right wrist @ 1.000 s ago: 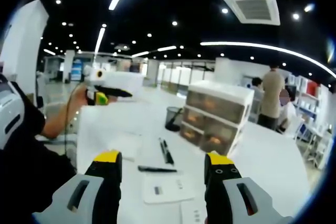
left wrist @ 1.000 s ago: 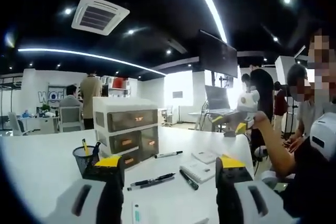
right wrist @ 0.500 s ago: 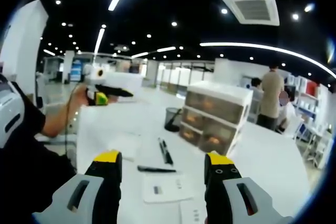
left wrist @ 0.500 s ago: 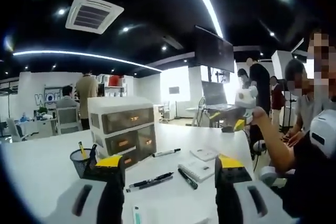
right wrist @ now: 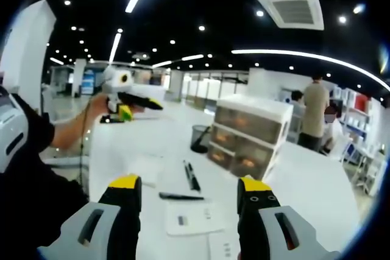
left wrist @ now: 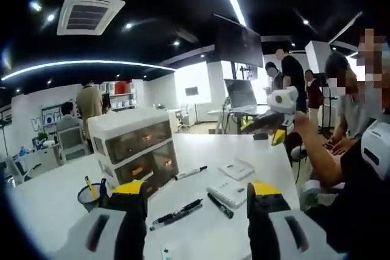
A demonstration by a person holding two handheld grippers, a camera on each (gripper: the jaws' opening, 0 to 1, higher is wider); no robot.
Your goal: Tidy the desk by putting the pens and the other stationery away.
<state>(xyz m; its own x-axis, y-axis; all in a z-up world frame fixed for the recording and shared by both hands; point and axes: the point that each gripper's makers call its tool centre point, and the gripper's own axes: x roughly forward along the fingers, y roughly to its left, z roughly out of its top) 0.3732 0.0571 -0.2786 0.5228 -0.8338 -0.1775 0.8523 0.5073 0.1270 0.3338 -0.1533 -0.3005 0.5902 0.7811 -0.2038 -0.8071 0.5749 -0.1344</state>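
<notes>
Your pens lie loose on the white bench (left wrist: 55, 193). In the left gripper view a pair of black pens (left wrist: 177, 214) rests side by side just beyond your jaws, a black marker (left wrist: 220, 205) lies to their right beside a small notepad (left wrist: 228, 193), and another marker (left wrist: 191, 173) sits farther off, near the foot of the drawer unit (left wrist: 133, 152). A second small pad (left wrist: 237, 169) lies farther right. At the far left, next to the drawers, the black mesh pen cup (left wrist: 90, 195) stands upright with a yellow pen and a dark one in it.

In the right gripper view the same pair of pens (right wrist: 192, 176) points away from you, one black pen (right wrist: 181, 196) lies crosswise nearer the jaws, and a white card (right wrist: 194, 219) lies between the jaw tips. The drawer unit (right wrist: 251, 135) stands to the right, the pen cup (right wrist: 200, 137) just left of it.

Your left hand-held gripper (left wrist: 197, 190) is wide apart and holds nothing, above the bench. Your right hand-held gripper (right wrist: 192, 185) is likewise spread, with nothing in it.

People stand in the office beyond.
</notes>
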